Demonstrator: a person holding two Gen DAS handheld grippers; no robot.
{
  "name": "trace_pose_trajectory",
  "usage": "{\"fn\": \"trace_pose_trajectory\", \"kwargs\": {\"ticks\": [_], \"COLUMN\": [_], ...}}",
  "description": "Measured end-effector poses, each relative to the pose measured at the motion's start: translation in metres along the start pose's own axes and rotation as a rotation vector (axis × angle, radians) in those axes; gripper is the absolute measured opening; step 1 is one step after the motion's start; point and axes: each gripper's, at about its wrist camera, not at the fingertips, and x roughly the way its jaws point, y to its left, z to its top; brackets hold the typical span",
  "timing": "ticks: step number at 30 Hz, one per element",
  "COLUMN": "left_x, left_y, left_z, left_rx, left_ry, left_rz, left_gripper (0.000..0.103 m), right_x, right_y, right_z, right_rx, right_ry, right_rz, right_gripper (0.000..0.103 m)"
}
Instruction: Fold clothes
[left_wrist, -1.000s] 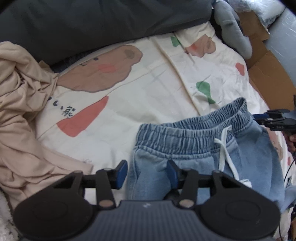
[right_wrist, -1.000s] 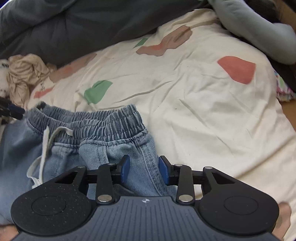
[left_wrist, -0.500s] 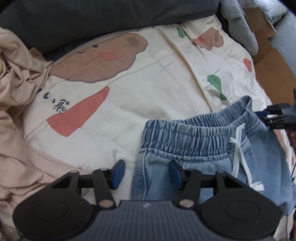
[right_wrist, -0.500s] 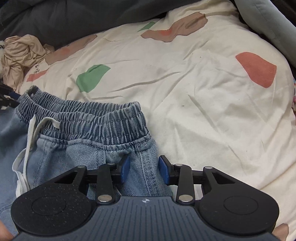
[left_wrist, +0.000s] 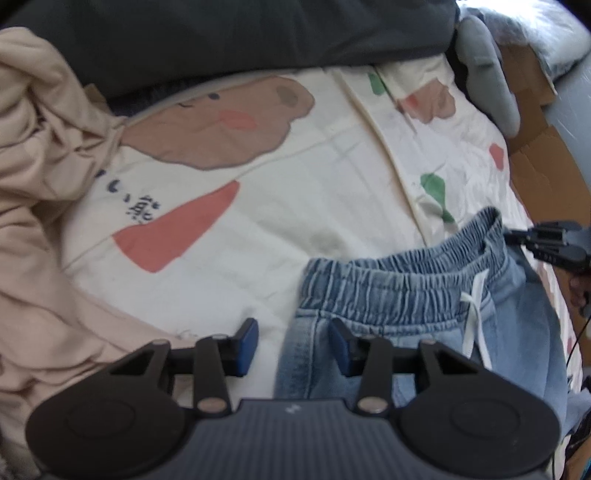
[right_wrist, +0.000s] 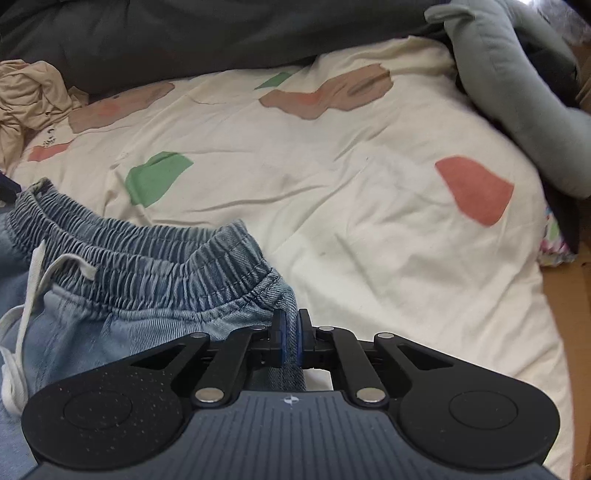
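Light-blue denim trousers (left_wrist: 402, 295) with an elastic waistband and a white drawstring (left_wrist: 474, 314) lie on a cream printed bedsheet (left_wrist: 280, 206). My left gripper (left_wrist: 293, 345) is open, its jaws astride the trousers' left side seam just below the waistband. My right gripper (right_wrist: 290, 338) is shut on the trousers (right_wrist: 147, 284) at their right side seam below the waistband. The right gripper also shows at the right edge of the left wrist view (left_wrist: 546, 245).
A crumpled beige garment (left_wrist: 40, 206) lies heaped at the left, also seen far left in the right wrist view (right_wrist: 26, 99). A dark grey duvet (left_wrist: 229, 40) runs along the back. A grey-green stuffed cushion (right_wrist: 517, 92) lies at the right. Brown cardboard (left_wrist: 543, 173) borders the bed's right edge.
My right gripper has closed on the trousers' right side seam. My left gripper has shifted left, so the left seam now lies between its open jaws.
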Motion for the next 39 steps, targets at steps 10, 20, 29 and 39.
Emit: {"fn": "trace_pose_trajectory", "kwargs": {"ticks": [10, 20, 29, 39], "left_x": [0.021, 0.014, -0.035, -0.062], "left_y": [-0.022, -0.039, -0.046, -0.044], "left_z": [-0.003, -0.007, 0.001, 0.035], "left_rx": [0.094, 0.073, 0.079, 0.043], "left_ry": [0.042, 0.038, -0.131, -0.293], "left_rz": [0.054, 0.106, 0.179, 0.229], "left_gripper": [0.046, 0.013, 0.012, 0.011], "right_x": [0.004, -0.012, -0.030, -0.029], "right_y": [0.000, 0.002, 0.012, 0.009], "right_z": [0.000, 0.008, 0.039, 0.104], "right_rx": [0.018, -0.003, -0.058, -0.039], "right_ry": [-0.002, -0.046, -0.153, -0.243], "right_rz": [-0.024, -0.020, -0.077, -0.129], "right_gripper": [0.003, 0.002, 0.002, 0.002]}}
